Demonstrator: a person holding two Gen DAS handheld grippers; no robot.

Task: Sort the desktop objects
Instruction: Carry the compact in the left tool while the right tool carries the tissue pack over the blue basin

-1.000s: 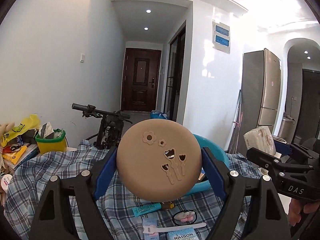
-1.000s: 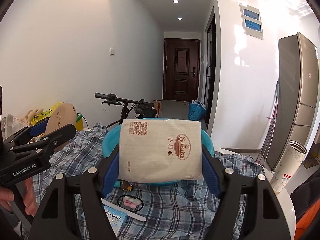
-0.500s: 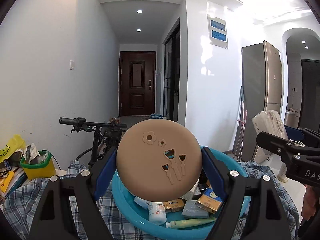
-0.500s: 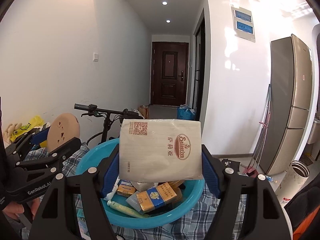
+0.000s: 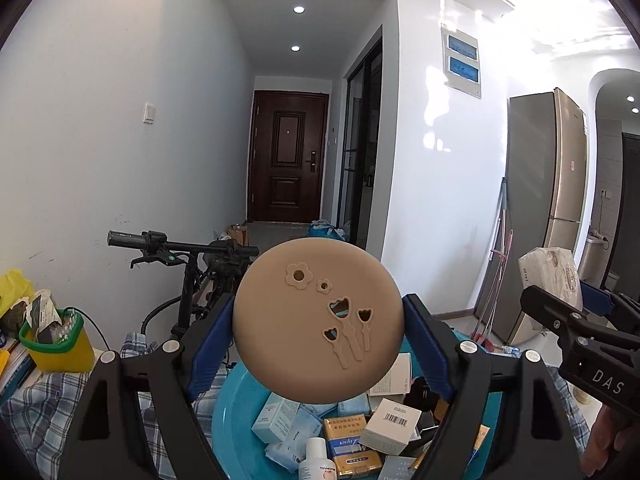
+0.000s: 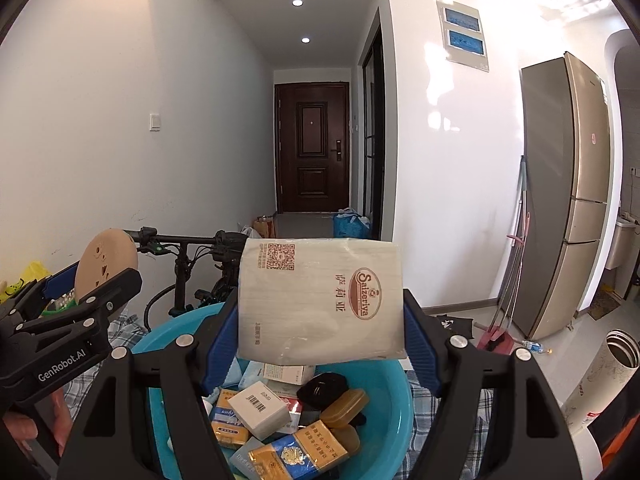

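Observation:
My left gripper (image 5: 318, 330) is shut on a round tan disc with flower cut-outs (image 5: 318, 320) and holds it above the blue basin (image 5: 228, 420). My right gripper (image 6: 322, 314) is shut on a white tissue pack with a brown logo (image 6: 320, 300), held over the same basin (image 6: 396, 412). The basin holds several boxes, soap bars and packets. The left gripper with the disc shows at the left of the right wrist view (image 6: 104, 268). The right gripper with the pack shows at the right of the left wrist view (image 5: 552, 276).
A checked cloth (image 5: 44, 404) covers the table under the basin. A yellow and green bin (image 5: 56, 344) stands at the left. A bicycle handlebar (image 5: 176, 242) is behind the table. A fridge (image 6: 568, 196) and a white tube (image 6: 600, 376) are at the right.
Both grippers have moved forward with their loads. The basin came from behind the held objects to directly beneath them, and its contents now show.

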